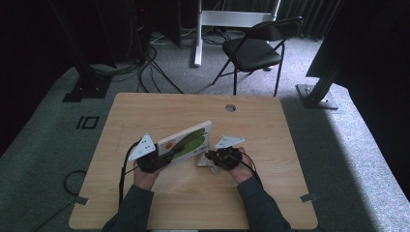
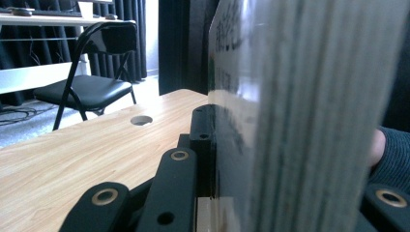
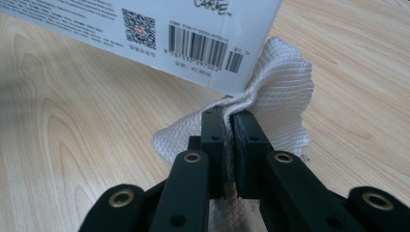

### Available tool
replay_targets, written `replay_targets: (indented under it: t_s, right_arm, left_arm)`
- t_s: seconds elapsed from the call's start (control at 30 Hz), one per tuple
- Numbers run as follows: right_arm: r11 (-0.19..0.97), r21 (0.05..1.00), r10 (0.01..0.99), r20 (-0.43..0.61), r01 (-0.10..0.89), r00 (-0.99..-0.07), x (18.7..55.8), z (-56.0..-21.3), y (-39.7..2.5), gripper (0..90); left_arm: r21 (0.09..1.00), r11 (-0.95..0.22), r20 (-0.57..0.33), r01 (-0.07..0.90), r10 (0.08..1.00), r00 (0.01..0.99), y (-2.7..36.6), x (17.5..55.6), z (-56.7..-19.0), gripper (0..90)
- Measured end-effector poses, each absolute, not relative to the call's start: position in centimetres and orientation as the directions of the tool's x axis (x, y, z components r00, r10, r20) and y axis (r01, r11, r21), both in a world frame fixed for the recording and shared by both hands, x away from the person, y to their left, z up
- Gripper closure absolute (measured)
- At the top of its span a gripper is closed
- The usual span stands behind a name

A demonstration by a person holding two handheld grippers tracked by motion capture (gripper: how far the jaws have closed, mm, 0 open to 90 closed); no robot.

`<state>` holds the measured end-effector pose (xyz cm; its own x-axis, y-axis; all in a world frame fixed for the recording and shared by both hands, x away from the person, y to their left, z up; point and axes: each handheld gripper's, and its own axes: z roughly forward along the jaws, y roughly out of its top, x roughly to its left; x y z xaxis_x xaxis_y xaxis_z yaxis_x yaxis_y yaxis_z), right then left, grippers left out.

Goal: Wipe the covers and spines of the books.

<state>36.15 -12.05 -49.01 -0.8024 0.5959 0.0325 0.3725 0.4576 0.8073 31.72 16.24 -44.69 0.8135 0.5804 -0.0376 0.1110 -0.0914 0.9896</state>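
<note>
While the left gripper (image 1: 153, 159) clamps a book (image 1: 186, 141) by its lower edge and holds it tilted up off the table (image 1: 193, 198), the right gripper (image 1: 220, 158) has its jaws pinched tight on a white cloth (image 3: 285, 92). In the right gripper view the cloth is bunched against the book's back cover, just under the barcode (image 3: 205, 48) at the corner, so the job looks like wiping the book. My guess is that it is partway through: the cloth touches the cover at one corner only, and the rest of that face, and the front with its green leaves, may yet need a pass. Whether the cover is clean or dusty I cannot tell at this closeness; the left gripper view is mostly blurred page edges between its jaws.

Underneath is pale wood-grain board with a round cable hole (image 1: 230, 107) near the far edge; nothing else lies on it. Beyond, a black folding chair (image 1: 256, 48) stands on grey carpet, cables (image 1: 145, 63) trail to the left, and dark curtains close off the room.
</note>
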Motion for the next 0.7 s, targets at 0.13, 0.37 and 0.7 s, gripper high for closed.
replay_targets:
  t_s: [0.13,0.37,0.7]
  right_arm:
    - [0.459,0.807,0.595,0.031,0.371,-0.803,36.1,-49.0,-12.0,84.6]
    - [0.466,0.806,0.587,0.026,0.364,-0.809,36.1,-49.1,-11.6,84.6]
    - [0.471,0.814,0.563,0.019,0.340,-0.826,35.7,-49.1,-10.9,84.6]
  left_arm:
    - [0.990,-0.091,-0.037,0.110,0.582,0.812,16.1,31.9,-44.7,78.1]
    - [0.989,-0.089,-0.041,0.114,0.581,0.813,15.8,32.2,-44.8,78.0]
    - [0.989,-0.091,-0.040,0.114,0.583,0.812,15.3,32.4,-44.8,78.1]
